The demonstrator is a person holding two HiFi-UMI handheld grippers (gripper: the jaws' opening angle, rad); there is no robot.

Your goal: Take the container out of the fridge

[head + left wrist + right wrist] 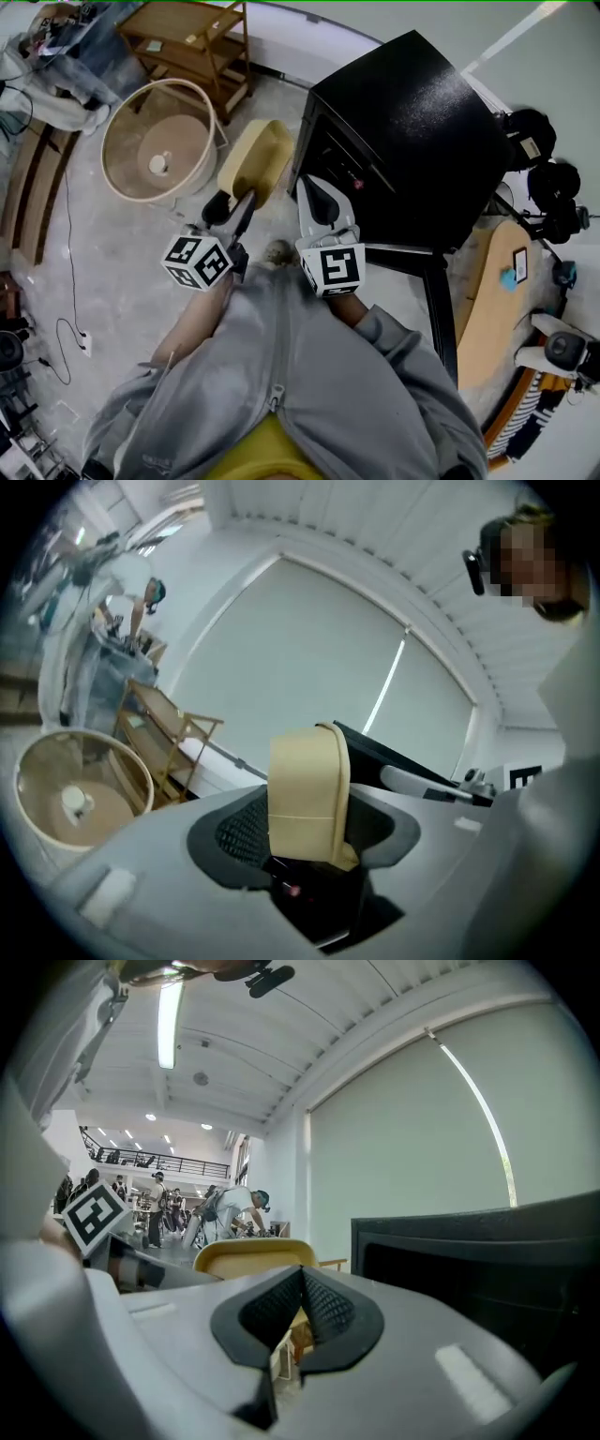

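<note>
Fingers [230, 832] of the left gripper [305, 841] clamped on the beige container [307, 794], upright between them, right gripper [302, 1283] alongside, its fingers [333, 1314] pressed together, empty, black fridge [412, 131] just right of both.

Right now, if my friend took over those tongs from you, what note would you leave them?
Left tongs: clamped on the beige container, holding it outside the black fridge.
Right tongs: shut and empty, close to the fridge front.
Done: the container is out of the fridge.
Left: probably set the container down somewhere. The fridge looks open, so it likely needs closing.
</note>
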